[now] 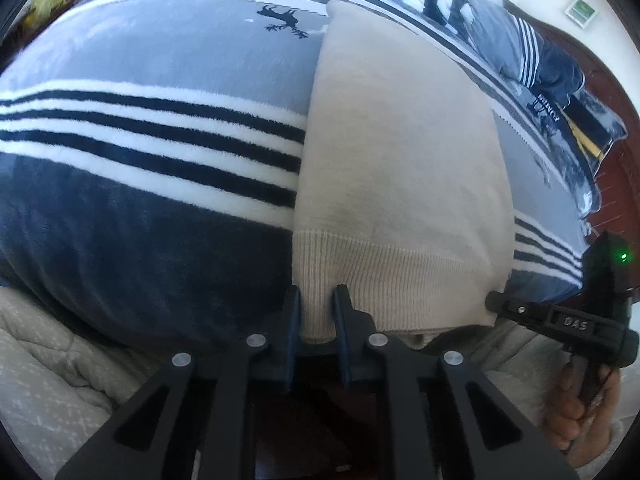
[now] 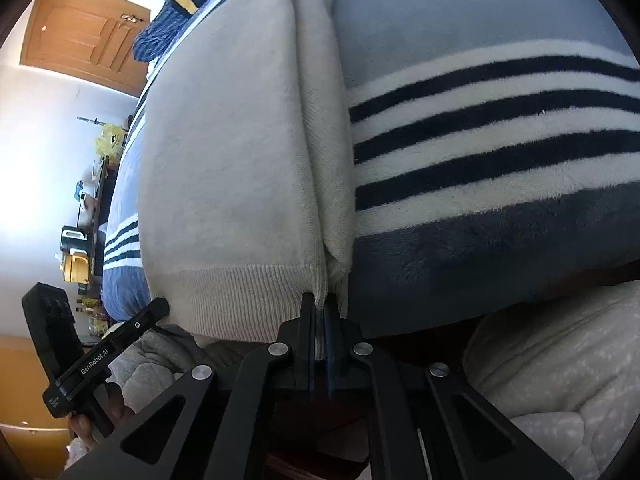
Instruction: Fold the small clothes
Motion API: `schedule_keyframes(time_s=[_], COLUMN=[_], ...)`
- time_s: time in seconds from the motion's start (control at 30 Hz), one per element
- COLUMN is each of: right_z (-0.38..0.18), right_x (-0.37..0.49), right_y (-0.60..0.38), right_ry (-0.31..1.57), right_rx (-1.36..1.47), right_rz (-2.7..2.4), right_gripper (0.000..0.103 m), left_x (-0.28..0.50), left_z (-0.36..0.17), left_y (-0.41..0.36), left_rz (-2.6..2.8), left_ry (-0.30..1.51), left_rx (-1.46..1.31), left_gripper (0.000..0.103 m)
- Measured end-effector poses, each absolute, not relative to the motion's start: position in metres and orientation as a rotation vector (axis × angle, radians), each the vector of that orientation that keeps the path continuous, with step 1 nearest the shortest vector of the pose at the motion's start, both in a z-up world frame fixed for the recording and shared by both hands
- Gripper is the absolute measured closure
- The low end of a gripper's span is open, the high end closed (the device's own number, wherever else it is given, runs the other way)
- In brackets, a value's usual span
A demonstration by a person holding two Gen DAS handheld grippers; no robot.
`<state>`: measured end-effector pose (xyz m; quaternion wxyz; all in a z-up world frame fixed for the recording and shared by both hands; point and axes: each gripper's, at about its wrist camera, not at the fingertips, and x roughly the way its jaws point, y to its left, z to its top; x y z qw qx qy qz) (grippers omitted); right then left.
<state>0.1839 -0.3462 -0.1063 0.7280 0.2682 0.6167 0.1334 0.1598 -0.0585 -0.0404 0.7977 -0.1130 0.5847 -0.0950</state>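
A cream knit sweater point(image 1: 400, 168) lies folded lengthwise on a grey, white and navy striped blanket point(image 1: 152, 128). Its ribbed hem faces me at the bed's near edge. My left gripper point(image 1: 317, 300) straddles the hem's left corner, its jaws a small gap apart with the ribbed fabric bunched between them. My right gripper point(image 2: 319, 304) is shut on the hem's right corner of the sweater point(image 2: 224, 152), where folded layers meet. Each view shows the other gripper at the opposite hem corner: the right one point(image 1: 496, 300) in the left wrist view, the left one point(image 2: 160, 306) in the right.
A pale quilted cover point(image 1: 48, 368) hangs below the blanket's near edge. Dark folded clothes and a pillow point(image 1: 552, 76) lie at the far end of the bed. A wooden door point(image 2: 84, 36) and a cluttered shelf point(image 2: 80, 240) stand at the left of the right wrist view.
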Motion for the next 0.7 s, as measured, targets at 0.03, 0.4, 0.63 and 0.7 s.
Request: schedule_keyframes(time_s=[0.03,0.4,0.63,0.7], right_z=[-0.106,-0.065,-0.013,0.004], right_x=[0.182,0.139,0.088,0.073], right_y=[-0.344,-0.340,-0.330,-0.327], right_ry=[1.363,1.282,1.212,1.206], right_rx=[0.586,0.498,0.442,0.419], right_rz=[0.282,0.133,0.098,0.105], right_gripper=[0.093,0.039,0.032,0.032], left_x=[0.158,0.124,0.070,0.052], left_z=[-0.040,-0.006,0.041,0.061], left_y=[-0.059,-0.070,-0.073,-0.072], left_rz=[-0.193,-0.112,-0.078,-0.068], left_ry=[1.254,1.178,1.077,1.044], left_rx=[-0.226,-0.005,0.069,0.086], left_gripper=[0.079,0.036,0.026,0.026])
